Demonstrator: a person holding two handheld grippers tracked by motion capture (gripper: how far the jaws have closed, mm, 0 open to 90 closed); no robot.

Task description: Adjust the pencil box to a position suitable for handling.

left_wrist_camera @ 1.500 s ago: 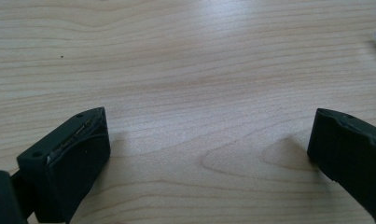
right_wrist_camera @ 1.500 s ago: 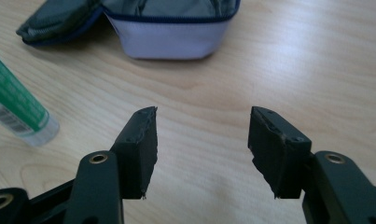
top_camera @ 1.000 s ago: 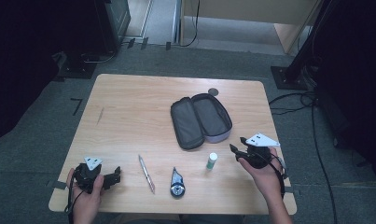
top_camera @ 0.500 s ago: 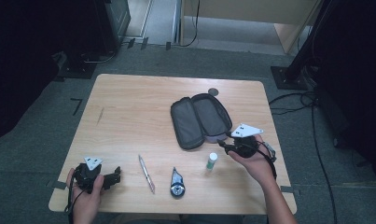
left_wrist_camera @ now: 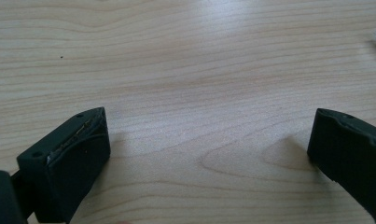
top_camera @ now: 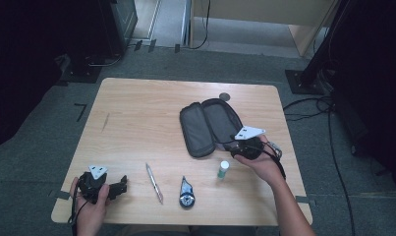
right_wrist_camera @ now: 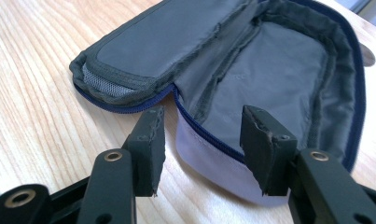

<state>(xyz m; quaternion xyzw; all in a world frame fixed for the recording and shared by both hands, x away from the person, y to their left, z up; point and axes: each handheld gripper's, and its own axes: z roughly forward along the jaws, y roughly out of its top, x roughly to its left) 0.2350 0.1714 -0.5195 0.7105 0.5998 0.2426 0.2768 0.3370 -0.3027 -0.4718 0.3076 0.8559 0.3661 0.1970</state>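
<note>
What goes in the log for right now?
right gripper open at pencil case edge | left gripper open over table | pen untouched

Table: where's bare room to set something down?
Widest bare wood on the table: the far left half, left of the open pouch. Another patch lies between the left tongs and the pen. Crowded: the near right, with tape dispenser, small bottle and right tongs.

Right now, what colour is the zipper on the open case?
Dark blue zipper on the grey case, clearest in the right gripper view.
</note>
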